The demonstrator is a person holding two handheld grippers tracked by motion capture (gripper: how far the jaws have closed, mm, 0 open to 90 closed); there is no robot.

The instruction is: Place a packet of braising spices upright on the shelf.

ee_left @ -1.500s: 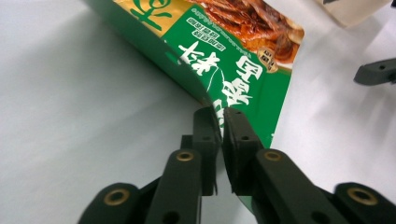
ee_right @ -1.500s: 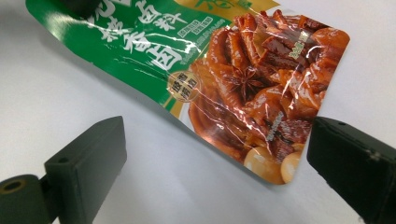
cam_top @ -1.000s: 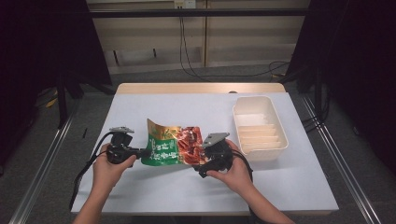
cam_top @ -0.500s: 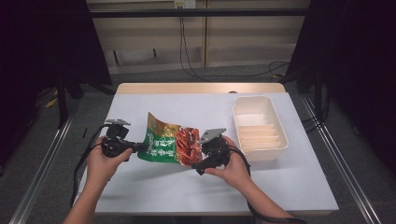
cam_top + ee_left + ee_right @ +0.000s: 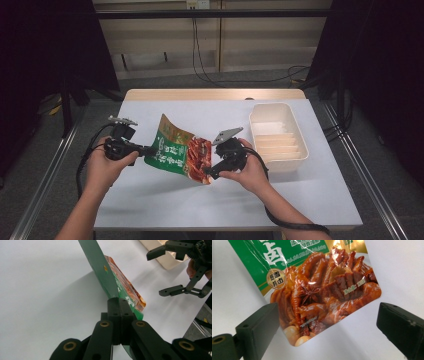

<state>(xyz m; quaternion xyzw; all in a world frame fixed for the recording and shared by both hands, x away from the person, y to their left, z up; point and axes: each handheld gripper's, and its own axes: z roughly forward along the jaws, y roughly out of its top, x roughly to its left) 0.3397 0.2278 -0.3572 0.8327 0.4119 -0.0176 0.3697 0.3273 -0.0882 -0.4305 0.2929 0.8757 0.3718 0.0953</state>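
Note:
A green and red food pouch (image 5: 175, 152) with a picture of braised meat hangs tilted above the white table (image 5: 150, 200). My left gripper (image 5: 149, 149) is shut on its green left edge, and in the left gripper view the jaws (image 5: 120, 302) pinch that edge of the pouch (image 5: 105, 277). My right gripper (image 5: 212, 170) stands open at the pouch's lower right corner. In the right gripper view that red corner (image 5: 324, 295) lies between the wide-apart pads (image 5: 259, 327) without touching them. The right gripper (image 5: 156, 273) also appears open in the left gripper view.
A cream plastic tray (image 5: 300, 150) sits on the table's right side, just beyond my right hand. A cable trails from each gripper toward the table's front edge. Dark gaps and metal rails border the table on both sides.
My left gripper has risen with the pouch, lifting its left edge higher off the table. The right gripper has stayed open at the pouch's lower corner.

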